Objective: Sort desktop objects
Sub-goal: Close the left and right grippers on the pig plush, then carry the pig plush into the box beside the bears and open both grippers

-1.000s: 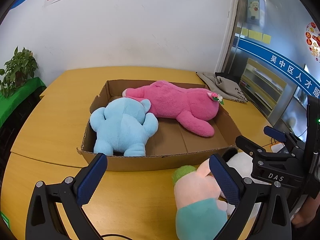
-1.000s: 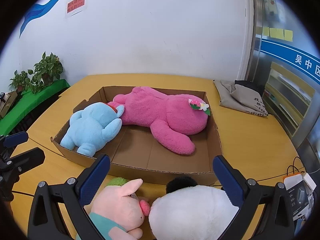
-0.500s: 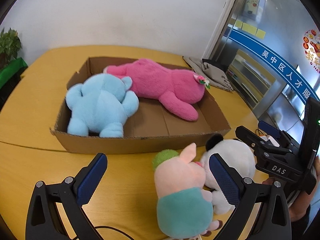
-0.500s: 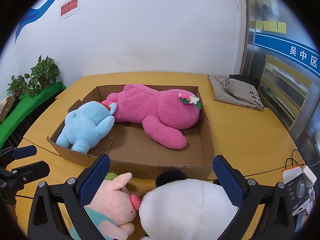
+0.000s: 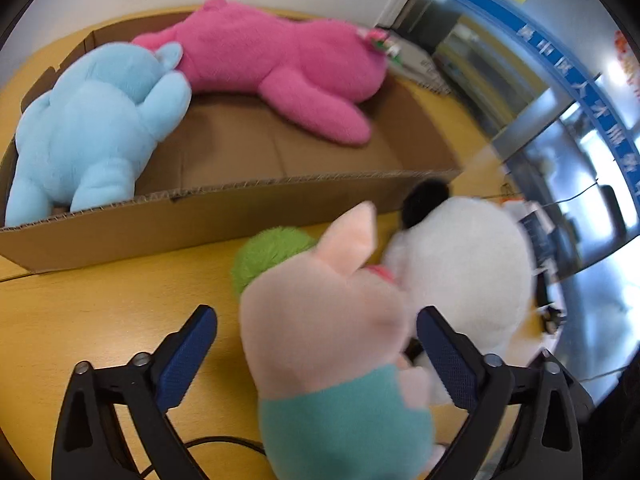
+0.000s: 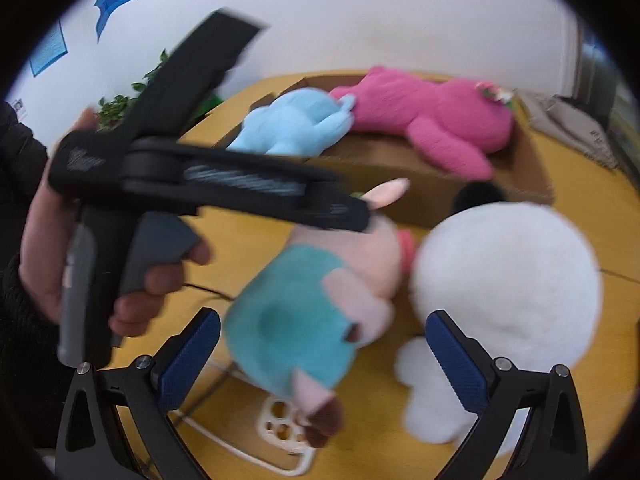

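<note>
A pink pig plush in a teal shirt point(image 5: 332, 344) stands on the yellow table in front of a cardboard box point(image 5: 224, 216), touching a white panda plush point(image 5: 464, 264) on its right. My left gripper point(image 5: 316, 348) is open, its jaws on either side of the pig. In the right wrist view the pig point(image 6: 320, 292) and panda point(image 6: 508, 276) lie ahead of my open, empty right gripper point(image 6: 324, 352). The box holds a blue plush point(image 5: 96, 128) and a pink plush point(image 5: 280, 60).
A green ball-like plush part point(image 5: 268, 256) sits behind the pig. A white cable and phone case point(image 6: 284, 428) lie on the table under the pig. A hand holding the left gripper's body point(image 6: 132, 200) fills the left of the right wrist view. Grey cloth point(image 6: 568, 128) lies beyond the box.
My left gripper has moved forward and down, so the pig now sits between its jaws. My right gripper has dropped and swung left; both views are motion-blurred.
</note>
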{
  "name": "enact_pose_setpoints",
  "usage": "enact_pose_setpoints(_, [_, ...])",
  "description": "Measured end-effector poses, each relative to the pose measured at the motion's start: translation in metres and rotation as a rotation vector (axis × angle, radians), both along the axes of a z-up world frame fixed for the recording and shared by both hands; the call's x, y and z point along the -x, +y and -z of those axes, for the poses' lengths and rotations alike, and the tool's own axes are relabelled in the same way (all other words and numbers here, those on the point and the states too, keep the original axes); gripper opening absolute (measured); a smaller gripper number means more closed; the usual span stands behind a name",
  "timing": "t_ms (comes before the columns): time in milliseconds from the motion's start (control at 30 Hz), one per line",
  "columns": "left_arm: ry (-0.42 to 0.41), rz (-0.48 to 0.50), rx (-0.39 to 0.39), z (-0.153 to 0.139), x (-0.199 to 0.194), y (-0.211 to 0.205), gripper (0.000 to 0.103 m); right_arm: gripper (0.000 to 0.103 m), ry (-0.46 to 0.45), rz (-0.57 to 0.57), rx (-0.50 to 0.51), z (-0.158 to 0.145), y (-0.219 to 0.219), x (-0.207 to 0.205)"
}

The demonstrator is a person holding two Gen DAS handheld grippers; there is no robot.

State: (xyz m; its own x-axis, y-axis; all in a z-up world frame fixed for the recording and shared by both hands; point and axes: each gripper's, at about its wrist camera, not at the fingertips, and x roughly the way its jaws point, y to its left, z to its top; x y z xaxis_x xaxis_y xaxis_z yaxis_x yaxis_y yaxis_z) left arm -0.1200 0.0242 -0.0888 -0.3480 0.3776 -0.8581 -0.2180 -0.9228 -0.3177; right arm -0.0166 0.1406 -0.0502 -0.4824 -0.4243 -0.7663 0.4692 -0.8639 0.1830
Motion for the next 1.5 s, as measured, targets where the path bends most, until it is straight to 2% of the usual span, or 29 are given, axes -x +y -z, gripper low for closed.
enact_pose_setpoints(67, [-0.019, -0.004, -0.034, 0.007, -0.001, -0.002, 0.095, 0.1, -0.024, -0.021, 0.01, 0.011, -0.01, 0.002])
enact_pose_setpoints(133, [-0.038, -0.009, -0.07, 0.014, -0.002, -0.005, 0.086, 0.099, -0.042, -0.04, 0.017, 0.021, -0.018, 0.004])
enact_pose_setpoints(167, [-0.047, -0.011, -0.088, 0.017, -0.002, -0.006, 0.084, 0.098, -0.035, -0.041, 0.009, 0.024, -0.019, 0.005])
enact_pose_setpoints(233, [-0.049, -0.022, -0.08, 0.015, -0.006, -0.01, 0.081, 0.094, -0.034, -0.046, 0.007, 0.025, -0.019, 0.007])
enact_pose_setpoints(267, [-0.051, -0.022, -0.078, 0.013, -0.008, -0.012, 0.081, 0.086, -0.034, -0.057, 0.006, 0.025, -0.018, 0.007])
enact_pose_setpoints(400, [-0.067, -0.034, -0.099, 0.01, -0.017, -0.026, 0.08, 0.082, -0.063, -0.107, -0.003, 0.028, -0.012, 0.006])
enact_pose_setpoints(533, [-0.055, -0.043, -0.098, 0.009, -0.02, -0.036, 0.09, 0.084, -0.147, -0.118, 0.026, 0.043, -0.014, 0.007])
enact_pose_setpoints(633, [-0.048, -0.084, -0.047, 0.012, -0.015, -0.042, 0.102, 0.084, -0.119, -0.144, 0.001, 0.038, -0.032, 0.004])
enact_pose_setpoints(667, [-0.051, -0.087, -0.044, 0.014, -0.012, -0.044, 0.102, 0.083, -0.107, -0.147, -0.008, 0.036, -0.036, 0.005])
enact_pose_setpoints(700, [-0.055, -0.079, -0.062, 0.016, -0.012, -0.046, 0.098, 0.082, -0.098, -0.148, -0.014, 0.034, -0.04, 0.006])
enact_pose_setpoints(733, [-0.059, -0.071, -0.08, 0.017, -0.011, -0.047, 0.085, 0.078, -0.1, -0.147, -0.009, 0.035, -0.041, 0.008])
enact_pose_setpoints(767, [-0.072, -0.05, -0.133, 0.018, -0.012, -0.05, 0.077, 0.073, -0.106, -0.146, 0.006, 0.037, -0.039, 0.01])
enact_pose_setpoints(900, [-0.062, -0.032, -0.113, 0.009, -0.019, -0.047, 0.067, 0.067, -0.103, -0.16, 0.059, 0.035, -0.031, 0.01])
enact_pose_setpoints(1033, [0.023, -0.028, -0.087, -0.027, -0.03, -0.043, 0.064, 0.065, -0.073, -0.182, 0.108, 0.026, -0.035, 0.003])
enact_pose_setpoints(1200, [0.189, -0.012, -0.094, -0.099, -0.025, -0.044, 0.064, 0.065, 0.062, -0.193, 0.191, -0.023, -0.03, 0.007])
enact_pose_setpoints(1267, [0.274, 0.014, -0.074, -0.135, -0.008, -0.041, 0.064, 0.065, 0.149, -0.205, 0.188, -0.051, -0.031, 0.02])
enact_pose_setpoints(1333, [0.323, 0.036, -0.044, -0.158, 0.021, -0.035, 0.064, 0.065, 0.212, -0.206, 0.184, -0.071, -0.032, 0.043])
enact_pose_setpoints(1400, [0.357, 0.055, -0.019, -0.171, 0.05, -0.031, 0.064, 0.065, 0.253, -0.2, 0.186, -0.085, -0.034, 0.071])
enact_pose_setpoints(1500, [0.362, 0.084, -0.012, -0.169, 0.102, -0.03, 0.065, 0.065, 0.294, -0.177, 0.186, -0.088, -0.036, 0.124])
